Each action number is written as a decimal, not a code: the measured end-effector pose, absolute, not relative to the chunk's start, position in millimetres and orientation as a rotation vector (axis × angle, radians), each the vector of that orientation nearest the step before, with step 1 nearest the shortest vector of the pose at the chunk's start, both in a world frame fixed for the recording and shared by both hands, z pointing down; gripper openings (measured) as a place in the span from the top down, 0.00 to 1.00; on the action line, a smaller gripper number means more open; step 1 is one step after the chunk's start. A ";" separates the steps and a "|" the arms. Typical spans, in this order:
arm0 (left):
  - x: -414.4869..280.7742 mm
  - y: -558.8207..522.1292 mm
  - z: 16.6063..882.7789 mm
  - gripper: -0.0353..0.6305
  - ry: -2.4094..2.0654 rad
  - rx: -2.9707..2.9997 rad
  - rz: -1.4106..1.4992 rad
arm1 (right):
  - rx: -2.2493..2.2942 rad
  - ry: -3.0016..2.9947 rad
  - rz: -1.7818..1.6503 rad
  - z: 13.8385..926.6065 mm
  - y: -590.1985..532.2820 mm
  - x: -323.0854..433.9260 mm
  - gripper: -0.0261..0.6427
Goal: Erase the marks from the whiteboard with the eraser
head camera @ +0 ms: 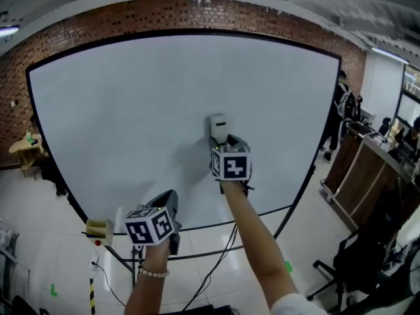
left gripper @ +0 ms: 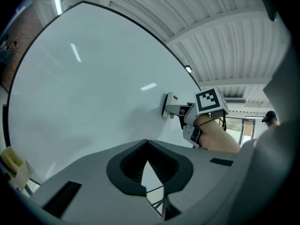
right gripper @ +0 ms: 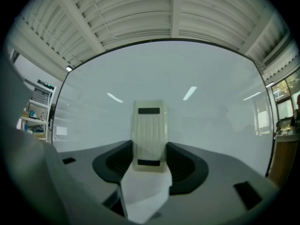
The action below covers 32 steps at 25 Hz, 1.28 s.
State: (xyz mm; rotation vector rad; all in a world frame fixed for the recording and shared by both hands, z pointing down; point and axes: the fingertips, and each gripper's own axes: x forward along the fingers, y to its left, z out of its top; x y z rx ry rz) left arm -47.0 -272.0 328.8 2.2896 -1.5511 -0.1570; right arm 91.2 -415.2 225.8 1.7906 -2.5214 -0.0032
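The whiteboard fills most of the head view, a wide pale sheet in a thin black frame, standing in front of a brick wall. The right gripper reaches up to the board a little right of its middle, its jaws clenched on the eraser. In the right gripper view the cream, ribbed eraser stands upright between the two dark jaw pads, gripped at its lower end, with most of its body sticking out past the fingertips. The left gripper view shows it from the side, with the eraser's flat face against the board surface.

Around the eraser, bare board spreads widely to the left, above and to the right. The lower edge of the frame is the nearest one, below the right gripper's marker cube. The board's right edge lies well apart from the eraser, with a person and a counter beyond it.

The left gripper hangs low near the bottom edge, off the board, its jaw tips closed together on nothing. Just left of it, a small yellow holder sits at the lower frame
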 end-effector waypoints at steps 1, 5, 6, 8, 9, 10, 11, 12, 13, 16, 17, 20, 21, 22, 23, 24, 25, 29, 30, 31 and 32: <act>-32.9 -274.9 330.7 0.97 -1.545 2.294 -0.149 | 1.798 -2.521 0.000 226.3 -418.5 108.2 0.61; 16.3 -287.6 335.4 0.97 -1.515 2.315 -0.130 | 1.821 -2.518 -0.005 222.5 -429.5 166.9 0.61; 27.9 -291.3 336.1 0.97 -1.506 2.319 -0.129 | 1.826 -2.515 -0.001 223.0 -433.2 181.1 0.61; 52.7 -298.9 337.1 0.97 -1.492 2.328 -0.131 | 1.840 -2.506 0.013 225.0 -440.8 213.2 0.61; 65.5 -302.4 337.4 0.97 -1.485 2.333 -0.135 | 1.847 -2.501 0.020 226.1 -444.5 230.3 0.61; 78.1 -305.8 337.8 0.97 -1.476 2.337 -0.139 | 1.852 -2.497 0.026 227.2 -448.1 247.2 0.61; 90.5 -309.4 338.3 0.97 -1.468 2.342 -0.142 | 1.856 -2.494 0.030 228.1 -451.8 263.6 0.61; 102.6 -313.2 339.0 0.97 -1.459 2.346 -0.145 | 1.860 -2.492 0.033 228.9 -455.6 279.9 0.61; 114.5 -317.3 339.9 0.97 -1.450 2.350 -0.146 | 1.866 -2.490 0.035 229.8 -459.5 296.5 0.61; 146.9 -328.8 343.8 0.97 -1.422 2.359 -0.143 | 1.885 -2.492 0.056 233.6 -472.1 345.7 0.61; 156.6 -332.0 345.3 0.97 -1.415 2.360 -0.141 | 1.889 -2.492 0.061 234.5 -476.3 361.2 0.61; 182.9 -339.8 349.0 0.97 -1.405 2.360 -0.142 | 1.892 -2.481 0.060 235.8 -486.2 405.4 0.61; 190.4 -342.3 349.5 0.97 -1.402 2.359 -0.142 | 1.895 -2.473 0.056 235.5 -488.8 419.6 0.61; 197.2 -344.7 349.9 0.97 -1.400 2.359 -0.142 | 1.901 -2.465 0.052 235.0 -491.4 433.3 0.61; 202.9 -347.1 350.5 0.97 -1.397 2.359 -0.140 | 1.908 -2.457 0.049 234.8 -494.1 446.1 0.61; 207.7 -349.5 351.4 0.97 -1.394 2.359 -0.138 | 1.915 -2.451 0.048 234.8 -496.8 457.9 0.61; 211.8 -351.8 352.5 0.97 -1.393 2.359 -0.135 | 1.919 -2.448 0.046 235.0 -499.6 469.0 0.61; 228.6 -361.5 356.3 0.97 -1.386 2.362 -0.121 | 1.932 -2.450 0.057 237.6 -510.7 513.5 0.61; 232.6 -363.8 356.8 0.97 -1.382 2.362 -0.118 | 1.939 -2.447 0.062 238.3 -512.9 523.8 0.61; 236.1 -365.9 357.4 0.97 -1.379 2.363 -0.114 | 1.946 -2.444 0.067 239.2 -514.8 533.0 0.61; 239.0 -367.9 358.1 0.97 -1.377 2.362 -0.111 | 1.953 -2.442 0.074 240.4 -516.5 541.1 0.61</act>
